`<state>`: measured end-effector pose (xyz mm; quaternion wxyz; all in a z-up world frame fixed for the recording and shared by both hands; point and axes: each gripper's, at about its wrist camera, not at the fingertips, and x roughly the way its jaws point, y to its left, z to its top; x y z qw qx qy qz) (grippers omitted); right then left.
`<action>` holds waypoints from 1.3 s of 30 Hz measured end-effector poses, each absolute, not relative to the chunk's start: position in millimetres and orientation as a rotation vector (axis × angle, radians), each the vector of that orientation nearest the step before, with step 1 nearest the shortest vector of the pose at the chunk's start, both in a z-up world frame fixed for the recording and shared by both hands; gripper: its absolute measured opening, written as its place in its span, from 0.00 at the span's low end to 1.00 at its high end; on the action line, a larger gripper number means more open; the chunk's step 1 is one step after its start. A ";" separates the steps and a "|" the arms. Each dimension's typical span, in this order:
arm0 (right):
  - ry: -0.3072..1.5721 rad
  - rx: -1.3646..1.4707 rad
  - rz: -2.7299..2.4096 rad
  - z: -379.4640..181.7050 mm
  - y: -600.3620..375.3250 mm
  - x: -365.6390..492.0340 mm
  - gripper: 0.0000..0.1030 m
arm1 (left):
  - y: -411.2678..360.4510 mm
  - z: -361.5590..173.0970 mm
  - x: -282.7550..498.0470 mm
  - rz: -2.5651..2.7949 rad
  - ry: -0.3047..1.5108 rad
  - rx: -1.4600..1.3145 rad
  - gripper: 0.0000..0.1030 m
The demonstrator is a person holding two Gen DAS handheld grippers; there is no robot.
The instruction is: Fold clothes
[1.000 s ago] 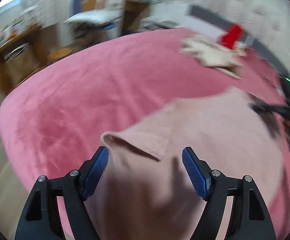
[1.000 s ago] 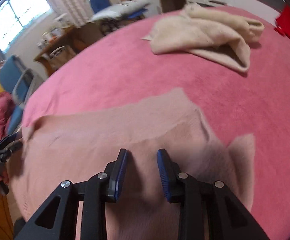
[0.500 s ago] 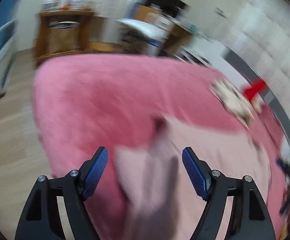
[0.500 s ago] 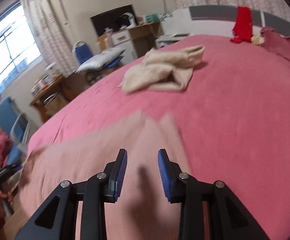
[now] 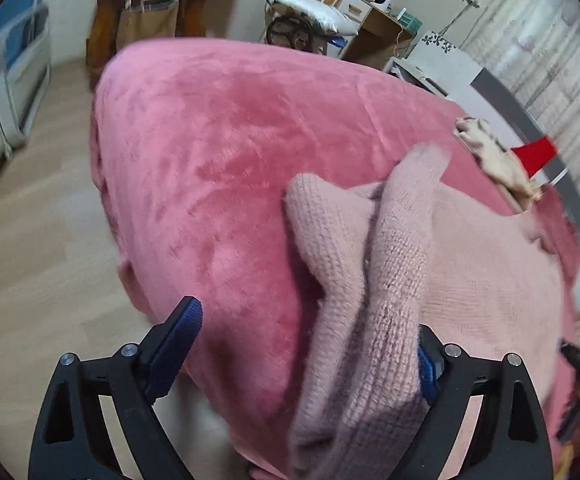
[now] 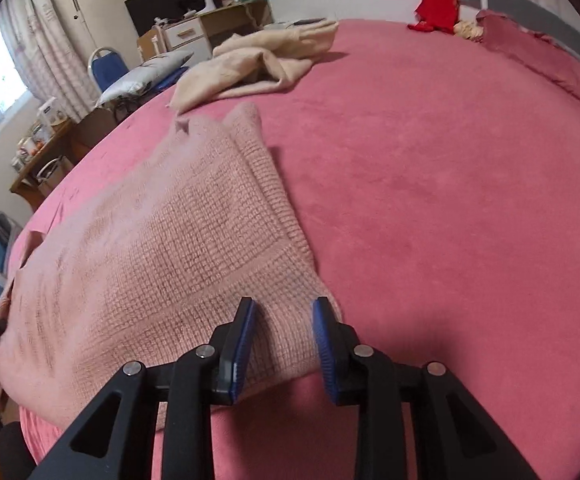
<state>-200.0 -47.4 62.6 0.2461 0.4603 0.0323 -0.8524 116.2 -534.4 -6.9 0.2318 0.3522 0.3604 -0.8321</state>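
Note:
A pale pink knit sweater lies spread on the pink bed cover. In the left wrist view its sleeve is bunched and rises between the fingers of my left gripper, which is open; the cloth rests against the right pad. My right gripper is part open over the sweater's near corner, with knit cloth lying between the pads, not clamped.
A beige garment lies crumpled farther up the bed, also in the left wrist view. A red cloth hangs at the headboard. The bed edge and wood floor are on the left. Desks, a blue chair stand beyond.
Both grippers have dropped low onto the sweater. The left one swung toward the bed's edge and the sleeve is now bunched between its fingers. The right one now sits at the sweater's corner.

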 end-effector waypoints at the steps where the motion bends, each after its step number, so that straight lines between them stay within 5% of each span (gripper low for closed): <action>1: 0.090 1.209 -2.351 71.2 -48.5 -192.6 0.31 | -533.9 0.1 121.8 -2.294 1.014 0.922 0.89; 5: 0.129 1.046 -2.303 93.0 -65.0 -158.0 0.33 | -528.0 23.8 135.8 -2.299 0.967 0.752 0.90; 10: 0.272 1.082 -2.223 78.5 -98.7 -137.3 0.33 | -527.5 26.2 101.6 -2.253 0.678 0.968 0.90; 14: 0.190 1.111 -2.206 74.5 -100.3 -136.3 0.33 | -567.1 15.3 131.1 -2.039 0.976 0.870 0.90; 16: 0.127 1.107 -2.195 75.9 -98.5 -138.8 0.33 | -569.8 23.2 147.9 -2.017 0.984 0.756 0.90; 20: 0.101 1.109 -2.177 72.5 -108.7 -141.3 0.33 | -535.1 48.9 132.7 -2.242 0.732 0.727 0.90; 28: 0.122 1.111 -2.153 69.5 -141.7 -163.6 0.33 | -489.7 29.0 12.1 -2.367 0.197 1.143 0.90; 35: 0.115 1.102 -2.207 95.2 -125.3 -140.6 0.40 | -557.3 44.6 65.1 -2.037 0.642 1.004 0.90; 39: 0.090 1.104 -2.269 111.6 -111.3 -101.3 0.66 | -509.3 63.6 91.8 -2.076 0.571 1.016 0.90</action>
